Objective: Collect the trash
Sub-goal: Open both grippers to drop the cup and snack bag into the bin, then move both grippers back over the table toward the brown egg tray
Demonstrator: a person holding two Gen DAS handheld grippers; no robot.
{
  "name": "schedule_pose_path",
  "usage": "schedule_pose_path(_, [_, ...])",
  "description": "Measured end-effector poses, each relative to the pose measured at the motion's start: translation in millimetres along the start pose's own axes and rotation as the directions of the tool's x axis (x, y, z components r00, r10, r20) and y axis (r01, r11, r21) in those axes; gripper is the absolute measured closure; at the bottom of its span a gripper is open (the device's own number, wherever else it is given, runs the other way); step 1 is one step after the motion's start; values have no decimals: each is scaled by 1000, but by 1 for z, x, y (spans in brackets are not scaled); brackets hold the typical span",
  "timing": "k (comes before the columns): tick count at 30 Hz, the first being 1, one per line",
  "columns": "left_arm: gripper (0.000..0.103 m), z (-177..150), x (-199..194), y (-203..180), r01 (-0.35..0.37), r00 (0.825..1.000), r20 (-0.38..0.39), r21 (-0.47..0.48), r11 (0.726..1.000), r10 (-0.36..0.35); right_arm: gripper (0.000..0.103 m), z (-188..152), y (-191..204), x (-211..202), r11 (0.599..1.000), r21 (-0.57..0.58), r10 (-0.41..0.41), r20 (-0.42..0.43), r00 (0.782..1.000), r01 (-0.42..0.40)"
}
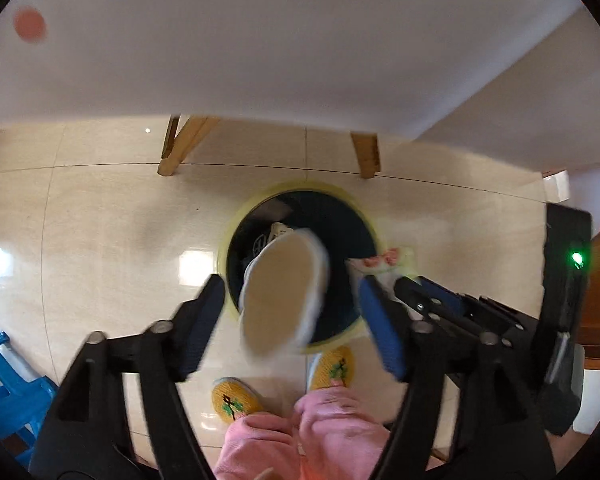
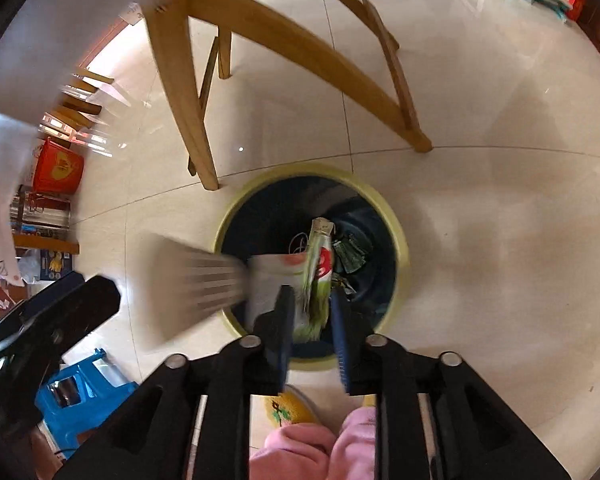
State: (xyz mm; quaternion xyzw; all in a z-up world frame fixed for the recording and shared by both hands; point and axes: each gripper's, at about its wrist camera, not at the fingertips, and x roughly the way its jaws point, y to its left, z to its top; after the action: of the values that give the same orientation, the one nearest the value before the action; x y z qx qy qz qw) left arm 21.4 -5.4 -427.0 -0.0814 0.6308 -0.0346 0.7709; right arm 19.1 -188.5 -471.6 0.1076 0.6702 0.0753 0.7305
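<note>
The left tool is spread wide; a paper cup is loose between its fingers, above the trash bin. The right tool pinches a wrapper over the bin.

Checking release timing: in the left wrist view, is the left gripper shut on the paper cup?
No. The left gripper stands wide open, and the paper cup is blurred between its fingers above the trash bin, apparently untouched.
</note>
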Motion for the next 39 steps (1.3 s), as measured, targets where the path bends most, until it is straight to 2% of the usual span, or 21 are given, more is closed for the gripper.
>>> schedule_pose_path(1, [32, -1, 5, 1, -5, 1000, 5, 0, 1000, 5, 71, 2, 1, 6, 1000, -1, 4, -3, 1000, -4])
schedule_pose_path(3, [30, -5, 14, 4, -23, 1000, 11, 0, 1000, 23, 67, 3, 0, 14, 1000, -7, 2, 10, 1000, -2])
schedule_pose_path(9, [29, -9, 13, 18, -58, 998, 27, -40, 997, 59, 66, -1, 0, 13, 1000, -27, -8, 12, 1000, 8])
schedule_pose_path(12, [29, -13, -7, 21, -57, 997, 38, -66, 996, 60, 66, -5, 6, -1, 999, -45, -11, 26, 1000, 12])
schedule_pose_path(18, [29, -12, -64, 23, -54, 995, 84, -86, 995, 61, 66, -12, 22, -51, 998, -58, -7, 65, 998, 11])
schedule_pose_path(23, [28, -9, -123, 22, -43, 990, 130, -86, 995, 54, 66, -15, 44, -116, 996, -84, 3, 114, 993, 7])
schedule_pose_path(28, [24, -11, -190, 16, -35, 981, 187, -57, 998, 45, 56, -20, 67, -183, 994, -107, 7, 178, 984, 13])
schedule_pose_path(35, [22, -19, -281, 17, 13, 974, 225, -51, 999, -1, 54, -31, 96, -272, 991, -132, 15, 249, 969, 18])
schedule_pose_path(39, [16, -20, -336, 16, 22, 967, 253, -28, 999, -14, 47, -42, 111, -320, 988, -153, 19, 295, 955, 28])
